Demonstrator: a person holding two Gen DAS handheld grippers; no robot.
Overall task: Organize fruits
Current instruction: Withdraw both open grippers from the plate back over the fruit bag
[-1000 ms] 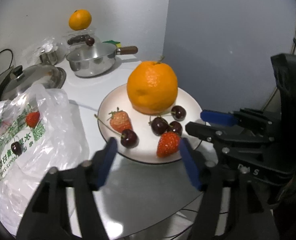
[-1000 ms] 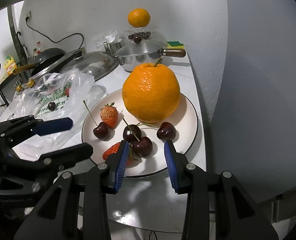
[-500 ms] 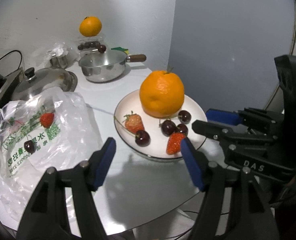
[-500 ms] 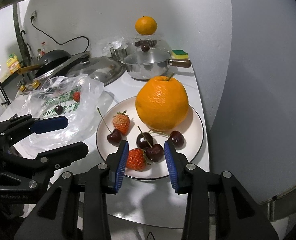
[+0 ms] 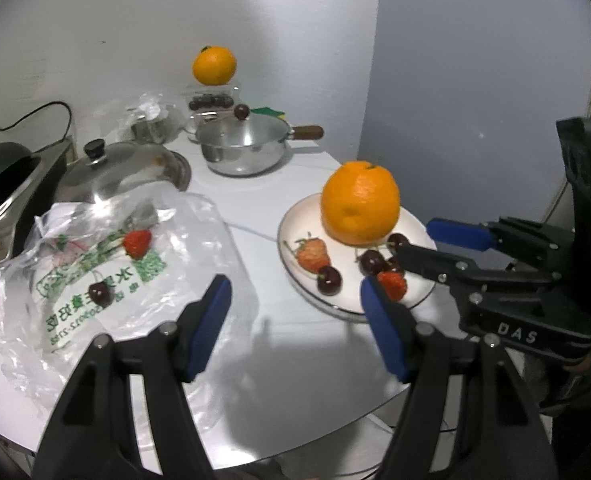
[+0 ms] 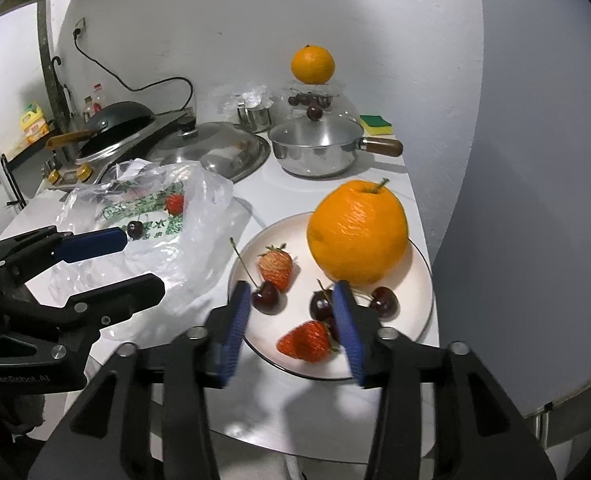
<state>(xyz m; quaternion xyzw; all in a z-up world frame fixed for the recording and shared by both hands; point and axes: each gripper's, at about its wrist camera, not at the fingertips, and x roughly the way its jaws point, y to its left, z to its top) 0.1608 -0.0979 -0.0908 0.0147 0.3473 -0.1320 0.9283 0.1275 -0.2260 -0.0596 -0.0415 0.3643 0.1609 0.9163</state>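
A white plate [image 6: 423, 312] [image 5: 291, 216] holds a large orange [image 6: 357, 232] [image 5: 359, 202], two strawberries [image 6: 305, 340] [image 6: 275, 266] and several cherries [image 6: 265, 298]. A clear plastic bag [image 5: 107, 264] [image 6: 163, 216] to its left holds a strawberry [image 5: 137, 243] and a cherry [image 5: 100, 294]. My left gripper [image 5: 293, 322] is open and empty above the table between bag and plate. My right gripper [image 6: 293, 328] is open and empty, low over the plate's near edge around the near strawberry.
At the back stand a steel saucepan [image 6: 315, 152] with a cherry on its rim, a pot lid [image 6: 215, 148], a sponge [image 6: 375, 124], a second orange [image 6: 312, 65] on a clear container, and a stove with a pan [image 6: 115, 124]. The table edge [image 6: 435, 400] is close on the right.
Both grippers have pulled back and risen from the plate. The left one has swung left toward the bag. The right jaws have opened wider. The fruits have not moved.
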